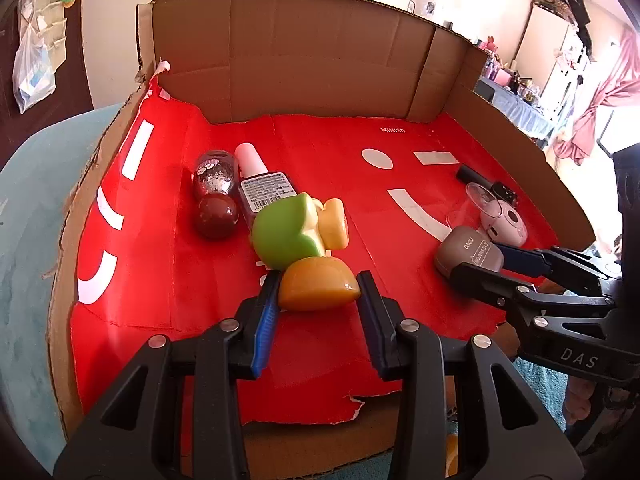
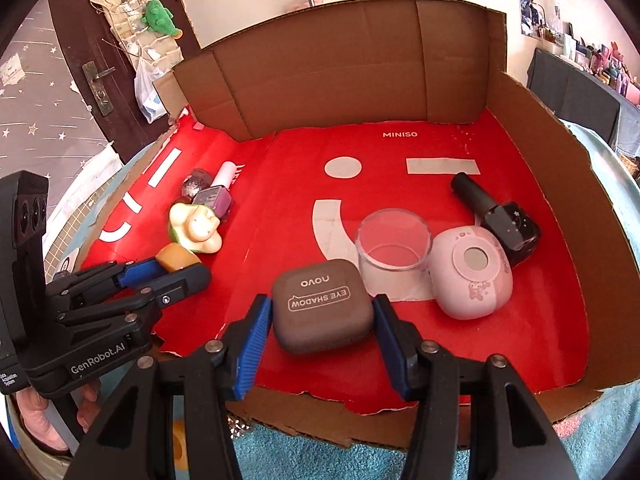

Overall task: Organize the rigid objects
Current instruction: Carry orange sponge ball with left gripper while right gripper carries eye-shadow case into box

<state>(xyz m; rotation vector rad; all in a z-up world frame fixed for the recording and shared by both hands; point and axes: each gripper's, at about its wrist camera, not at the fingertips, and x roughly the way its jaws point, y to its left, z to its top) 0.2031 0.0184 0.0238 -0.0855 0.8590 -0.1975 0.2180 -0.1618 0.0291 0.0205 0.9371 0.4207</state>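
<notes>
Closest to my left camera, my left gripper [image 1: 318,292] pinches an orange piece [image 1: 316,285], both blue pads pressed to its sides. It slopes down into a cardboard tray [image 1: 304,56] lined with red paper [image 1: 192,280]. My right gripper [image 2: 320,312] slopes down the same way and clamps a brown eye shadow case [image 2: 320,310] between its pads, near the paper's torn front edge. The two grippers sit side by side, well apart, with the case to the right of the orange piece.

Taking the case as landmark: just behind it stands one clear cup [image 2: 394,250], mouth up. Right of the cup and touching it lies one pink round case [image 2: 472,278]. Behind that lies one black bottle [image 2: 496,212] on its side. Far left of the case is a cluster: one green and cream toy [image 1: 296,230] touching the orange piece, one pink-capped bottle [image 1: 264,184], one glitter bottle [image 1: 214,174] and one dark red ball [image 1: 216,216].

Cardboard walls rise at the back, and lower flaps run along the left and right sides. The front edge is low and ragged. Open red paper lies between the cluster and the case, and along the back wall, with white shapes printed on it. Part of a hand [image 2: 36,412] shows under my left gripper in the right camera.
</notes>
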